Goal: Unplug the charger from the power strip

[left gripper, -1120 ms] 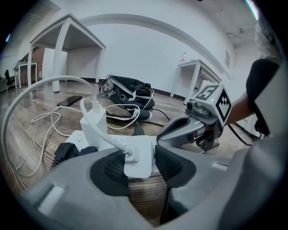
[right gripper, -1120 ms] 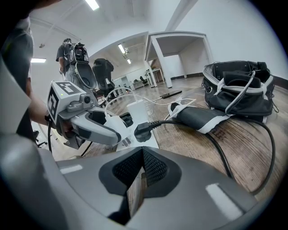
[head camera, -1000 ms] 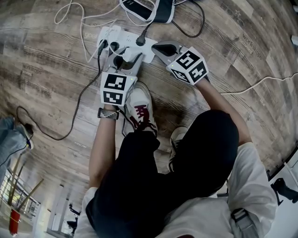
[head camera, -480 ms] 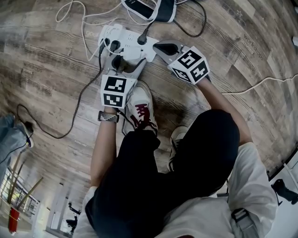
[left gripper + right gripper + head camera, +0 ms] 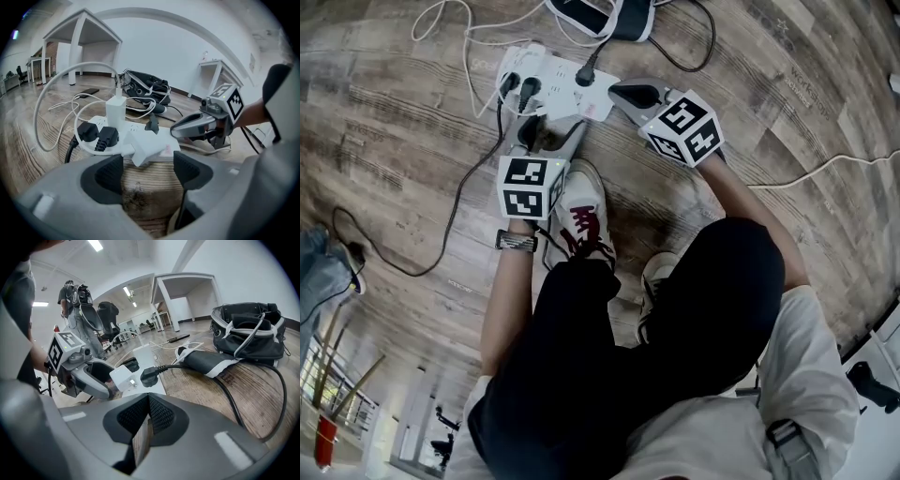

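- White cube-shaped plastic charger (image 5: pixel 148 146): sits tilted at the near end of the long white plastic power strip (image 5: pixel 132 130), one corner turned toward the left gripper view. Can't tell whether its pins are in a socket.
- The charger is just beyond the left gripper's tips, not between the pads.
- Left gripper (image 5: pixel 147 161): grey body, black pads. The jaws are wide apart and have just been opening. Only bare floor shows between the pads, so it holds nothing.
- Right gripper (image 5: pixel 149 401): jaws closed together with nothing in them. In the head view its tip is at the strip's end, on the right of the charger. Can't tell whether it touches the strip.
- Black plug with thick black cable (image 5: pixel 147 376): plugged into the strip just beside the charger, and its cable runs off to the right in the right gripper view.
- Tall white adapter with a white cable (image 5: pixel 116 110): upright on the strip, further along from the charger.
- Two black plugs (image 5: pixel 108 138): side by side at the strip's far left end in the left gripper view.
- Grey-brown wood plank floor (image 5: pixel 412 141): the strip lies flat on it.
- Black bag with white trim (image 5: pixel 248 326): on the floor beyond the strip.
- White shoe with red laces (image 5: pixel 581 211): the person's foot, just below the left gripper in the head view.
- Wristwatch (image 5: pixel 517 241): on the left wrist behind the marker cube.
- A second person (image 5: pixel 75 296) stands in the background of the right gripper view.
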{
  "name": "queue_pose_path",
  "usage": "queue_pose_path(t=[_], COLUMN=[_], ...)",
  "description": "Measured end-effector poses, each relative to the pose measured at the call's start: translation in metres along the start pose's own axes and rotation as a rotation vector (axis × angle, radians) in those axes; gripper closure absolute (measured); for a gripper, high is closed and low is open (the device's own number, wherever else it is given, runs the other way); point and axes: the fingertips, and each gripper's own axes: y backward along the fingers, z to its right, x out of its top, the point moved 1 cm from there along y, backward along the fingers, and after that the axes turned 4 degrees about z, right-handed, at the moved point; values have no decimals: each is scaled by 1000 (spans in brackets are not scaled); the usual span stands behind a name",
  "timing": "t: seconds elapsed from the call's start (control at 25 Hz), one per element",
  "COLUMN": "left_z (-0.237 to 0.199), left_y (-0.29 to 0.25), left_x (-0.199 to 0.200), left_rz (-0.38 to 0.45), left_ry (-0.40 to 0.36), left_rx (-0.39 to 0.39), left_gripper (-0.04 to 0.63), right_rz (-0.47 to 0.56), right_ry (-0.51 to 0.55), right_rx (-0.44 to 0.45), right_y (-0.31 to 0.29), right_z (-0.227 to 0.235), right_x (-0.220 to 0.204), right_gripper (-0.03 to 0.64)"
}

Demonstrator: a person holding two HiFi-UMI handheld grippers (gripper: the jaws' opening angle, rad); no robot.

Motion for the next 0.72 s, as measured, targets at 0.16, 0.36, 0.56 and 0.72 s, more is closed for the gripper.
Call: queue_pose_path(t=[0.16, 0.36, 0.56, 0.72], left_z=[0, -2, 1, -6], left_y=[4, 17, 33, 42], left_x=[-10, -17, -8, 5], left_rz=[-29, -37, 29, 100], left_ry=[5, -22, -44, -66], left_rx=[9, 40, 50, 107], left_gripper=[256, 259, 331, 412], right_rz=[3, 3, 4, 77], right_ry=[-11, -43, -6, 33], right_rx=[-1, 10, 18, 15], right_y=[2, 3, 5, 10], right_z=[0, -1, -6, -12], right_x=[-1, -2, -1, 22], right_gripper=[615, 615, 615, 615])
